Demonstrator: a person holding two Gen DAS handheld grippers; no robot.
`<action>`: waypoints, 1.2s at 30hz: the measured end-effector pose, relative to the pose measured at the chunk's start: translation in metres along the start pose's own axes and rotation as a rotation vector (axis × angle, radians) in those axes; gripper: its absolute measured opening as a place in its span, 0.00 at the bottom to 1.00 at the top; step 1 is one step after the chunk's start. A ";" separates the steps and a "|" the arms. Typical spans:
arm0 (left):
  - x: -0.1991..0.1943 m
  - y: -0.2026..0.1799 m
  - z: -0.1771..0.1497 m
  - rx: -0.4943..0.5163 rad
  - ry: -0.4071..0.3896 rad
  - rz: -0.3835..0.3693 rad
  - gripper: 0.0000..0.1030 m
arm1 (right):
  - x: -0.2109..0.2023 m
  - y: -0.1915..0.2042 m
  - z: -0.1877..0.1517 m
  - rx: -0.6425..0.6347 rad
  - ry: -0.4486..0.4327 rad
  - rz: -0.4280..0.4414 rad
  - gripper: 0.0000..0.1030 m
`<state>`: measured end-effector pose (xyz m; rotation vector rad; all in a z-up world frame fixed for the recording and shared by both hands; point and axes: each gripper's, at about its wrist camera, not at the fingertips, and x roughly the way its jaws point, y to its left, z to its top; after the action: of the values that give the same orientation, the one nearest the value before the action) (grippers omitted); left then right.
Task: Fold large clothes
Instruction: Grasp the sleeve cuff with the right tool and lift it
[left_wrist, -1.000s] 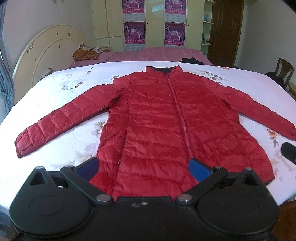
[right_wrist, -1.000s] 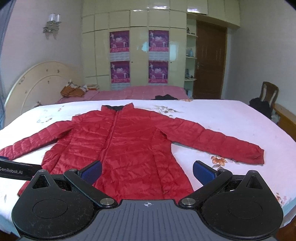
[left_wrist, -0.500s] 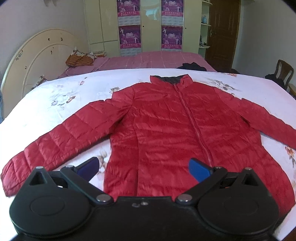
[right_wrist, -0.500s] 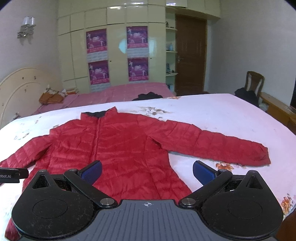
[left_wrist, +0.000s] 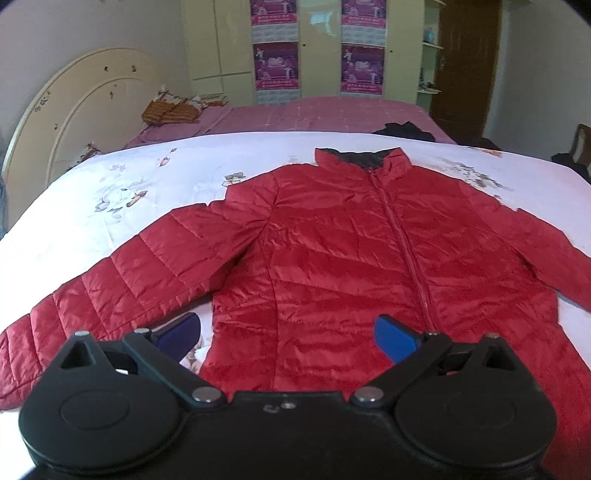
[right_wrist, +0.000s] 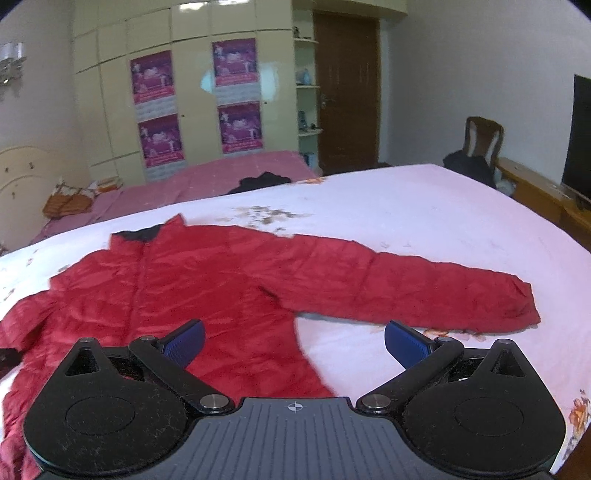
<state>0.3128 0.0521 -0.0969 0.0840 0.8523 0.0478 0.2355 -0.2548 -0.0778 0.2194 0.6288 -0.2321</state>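
A red padded jacket (left_wrist: 343, 266) lies face up and zipped on a bed (left_wrist: 110, 206) covered with a white flowered sheet, its dark-lined collar toward the far side and both sleeves spread out to the sides. The left gripper (left_wrist: 286, 334) hovers above the jacket's lower body, near the armpit of the sleeve on the left; its jaws stand wide apart and hold nothing, and its blue pads (left_wrist: 395, 338) touch no cloth that can be seen. The right gripper (right_wrist: 295, 341) hangs over the jacket's hem edge, below the other sleeve (right_wrist: 424, 291), which ends in a crumpled cuff. Its jaws are likewise spread wide, empty, with bare sheet between them.
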 end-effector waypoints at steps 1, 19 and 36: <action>0.003 -0.003 0.001 -0.004 0.001 0.008 0.97 | 0.008 -0.008 0.002 0.000 0.000 -0.005 1.00; 0.066 -0.077 0.032 0.005 0.044 0.070 0.94 | 0.107 -0.194 0.023 0.126 0.088 -0.292 0.71; 0.080 -0.084 0.045 0.019 0.042 0.062 0.88 | 0.127 -0.278 -0.002 0.343 0.170 -0.284 0.15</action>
<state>0.4002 -0.0277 -0.1356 0.1271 0.8923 0.0998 0.2566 -0.5372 -0.1927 0.4841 0.7877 -0.6010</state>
